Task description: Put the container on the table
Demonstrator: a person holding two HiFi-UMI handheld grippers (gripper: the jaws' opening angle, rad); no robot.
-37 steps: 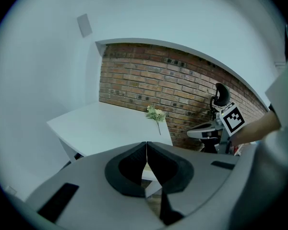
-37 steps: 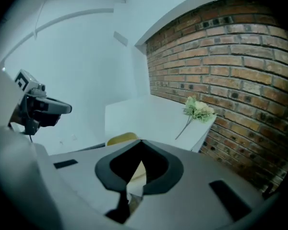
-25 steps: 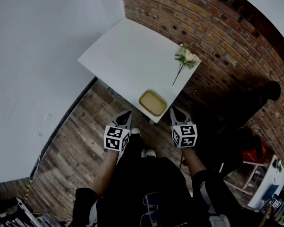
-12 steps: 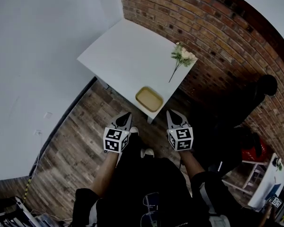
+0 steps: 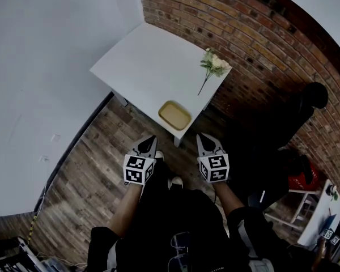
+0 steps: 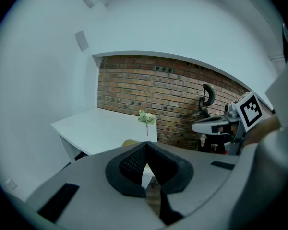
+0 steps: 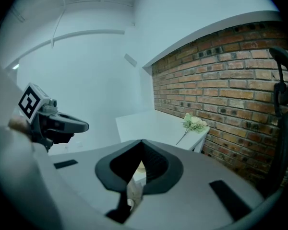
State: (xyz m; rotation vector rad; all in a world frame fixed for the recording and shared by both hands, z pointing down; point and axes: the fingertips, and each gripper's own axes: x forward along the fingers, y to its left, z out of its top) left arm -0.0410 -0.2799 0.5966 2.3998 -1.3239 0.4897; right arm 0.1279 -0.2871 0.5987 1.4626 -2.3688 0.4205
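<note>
In the head view, the container (image 5: 174, 115) is seen on the table (image 5: 141, 61) near its front edge, apart from the left gripper (image 5: 149, 139) and right gripper (image 5: 202, 138). In the left gripper view, then the right gripper view, each is shown closed and empty. The container is best left undisturbed.

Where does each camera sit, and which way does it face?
Head view: on the person's head, looking down at white square table, shallow yellow container, own arms.
Left gripper view: rides left gripper, faces table; shut jaws show.
Right gripper view: rides right gripper, faces table; shut jaws show.
Gripper views share the white flower sprig.
</note>
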